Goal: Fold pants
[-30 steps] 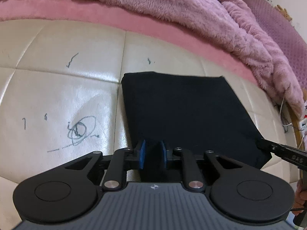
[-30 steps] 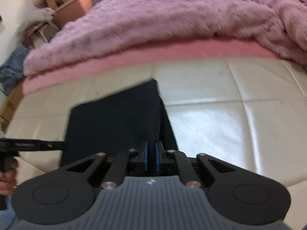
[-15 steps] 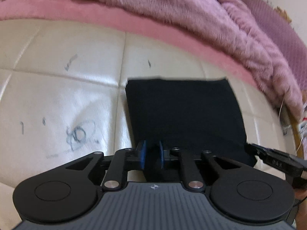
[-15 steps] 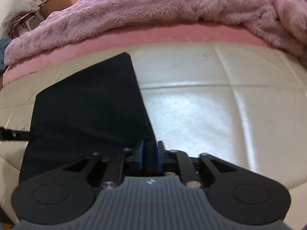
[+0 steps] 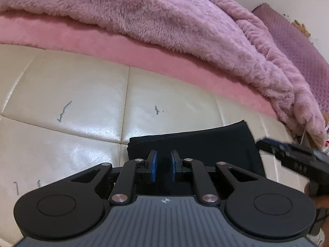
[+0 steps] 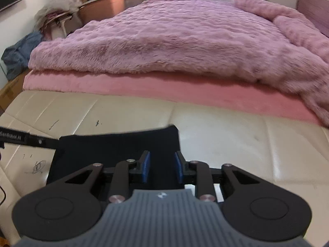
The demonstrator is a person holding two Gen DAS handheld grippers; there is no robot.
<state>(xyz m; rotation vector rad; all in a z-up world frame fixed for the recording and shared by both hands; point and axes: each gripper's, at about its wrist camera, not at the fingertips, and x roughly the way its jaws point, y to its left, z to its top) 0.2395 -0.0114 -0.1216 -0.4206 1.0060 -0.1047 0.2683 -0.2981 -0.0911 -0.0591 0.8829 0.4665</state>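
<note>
The black pants lie folded into a small rectangle on the cream leather sofa. My left gripper sits at their near left edge, blue pads a little apart and pressed on black cloth. In the right wrist view the pants spread out ahead, and my right gripper stands open over their near right part, pads well apart and off the cloth. The right gripper shows blurred at the pants' right edge. The left gripper reaches in at their left edge.
A fluffy purple blanket on a pink mattress borders the sofa's far side. Pen scribbles mark the leather. Boxes, a chair and clothes crowd the room's far left. A hand shows at the right edge.
Both grippers drew back toward the sofa's near side. The right gripper's pads went from nearly together to wide apart. The pants slid slightly nearer with the left gripper.
</note>
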